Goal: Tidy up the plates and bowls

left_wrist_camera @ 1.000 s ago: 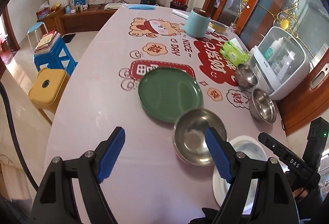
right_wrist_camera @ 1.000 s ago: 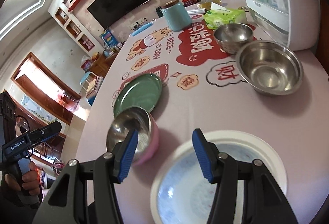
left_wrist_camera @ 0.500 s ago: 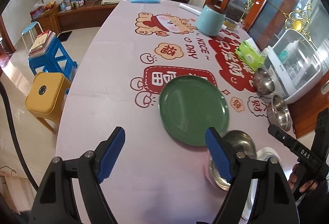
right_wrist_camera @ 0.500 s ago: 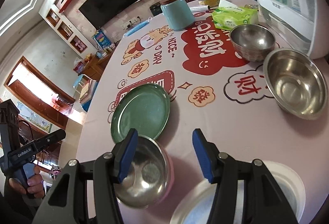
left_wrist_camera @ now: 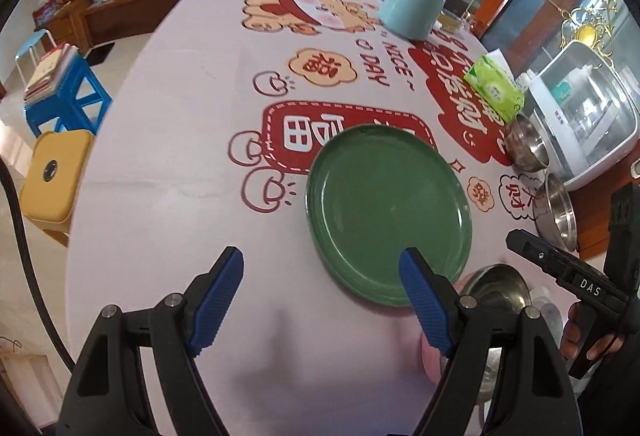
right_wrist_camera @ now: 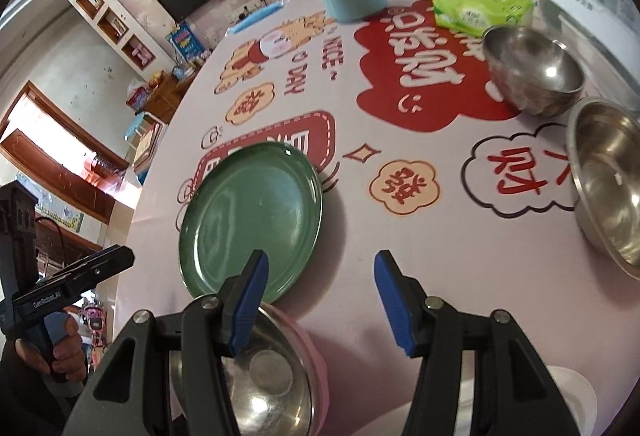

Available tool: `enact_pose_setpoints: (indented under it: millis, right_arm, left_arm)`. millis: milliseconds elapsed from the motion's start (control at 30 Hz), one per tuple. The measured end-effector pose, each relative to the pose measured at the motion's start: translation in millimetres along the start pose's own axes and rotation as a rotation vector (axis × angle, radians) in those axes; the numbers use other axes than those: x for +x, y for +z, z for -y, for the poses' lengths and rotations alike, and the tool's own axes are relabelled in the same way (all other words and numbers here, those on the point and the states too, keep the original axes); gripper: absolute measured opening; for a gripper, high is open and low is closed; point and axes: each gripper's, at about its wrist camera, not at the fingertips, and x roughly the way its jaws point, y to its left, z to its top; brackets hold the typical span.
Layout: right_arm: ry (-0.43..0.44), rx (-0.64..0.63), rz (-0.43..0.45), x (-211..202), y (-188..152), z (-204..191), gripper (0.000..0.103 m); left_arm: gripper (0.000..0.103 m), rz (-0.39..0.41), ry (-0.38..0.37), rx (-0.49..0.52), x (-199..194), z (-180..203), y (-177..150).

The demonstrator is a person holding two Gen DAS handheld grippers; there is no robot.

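On the table, green plate [left_wrist_camera: 386, 211] lies flat, mid-cloth; taken as landmark. Left gripper [left_wrist_camera: 322, 300] hangs over the plate's near rim, jaws wide apart, nothing between them: one pad over the rim, the other over bare cloth. Right gripper [right_wrist_camera: 320, 302] jaws about half open, empty, just off the plate's near-right edge. Pink-sided steel bowl [right_wrist_camera: 256, 376] sits touching or just short of the plate's near edge, under the right gripper's left finger. Two steel bowls [right_wrist_camera: 534, 69] stand well right of the plate; white plate [right_wrist_camera: 576, 392] nearer than the pink bowl.

Risks, judged:
- plate rim is low and slick; a pinch may slide off or shove the plate.
- left finger may clip the pink bowl.
- the two grippers are close and may collide.
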Motion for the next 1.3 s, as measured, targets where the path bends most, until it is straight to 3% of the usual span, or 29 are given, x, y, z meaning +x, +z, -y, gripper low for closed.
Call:
enact_pose_setpoints:
  millis: [400, 867, 1133, 1200, 1233, 1300]
  right_arm:
    - [0.042, 0.016, -0.068, 30.0, 1.1, 2.2, 0.055]
    - [0.136, 0.032, -0.068, 40.3, 2.4, 2.7, 0.048]
    - [0.159, 0.027, -0.091, 46.0, 5.9, -2.8, 0.047]
    - [0.117, 0.013, -0.108, 50.1, 7.9, -5.3, 0.037]
    - [0.089, 0.003, -0.119, 53.1, 7.9, -6.0, 0.029]
    - [0.064, -0.005, -0.124, 56.2, 7.6, -6.5, 0.023]
  left_arm:
    - [0.078, -0.086, -0.035, 0.023, 47.2, 3.7, 0.9]
    - [0.066, -0.13, -0.083, 0.003, 66.7, 3.4, 0.4]
    - [0.048, -0.112, -0.077, 0.026, 68.0, 6.9, 1.4]
    - [0.039, -0.113, -0.088, 0.037, 68.6, 8.0, 1.0]
    - [0.039, -0.11, -0.087, 0.044, 68.7, 9.2, 1.0]
    - [0.039, -0.109, -0.087, 0.051, 69.0, 11.1, 1.1]
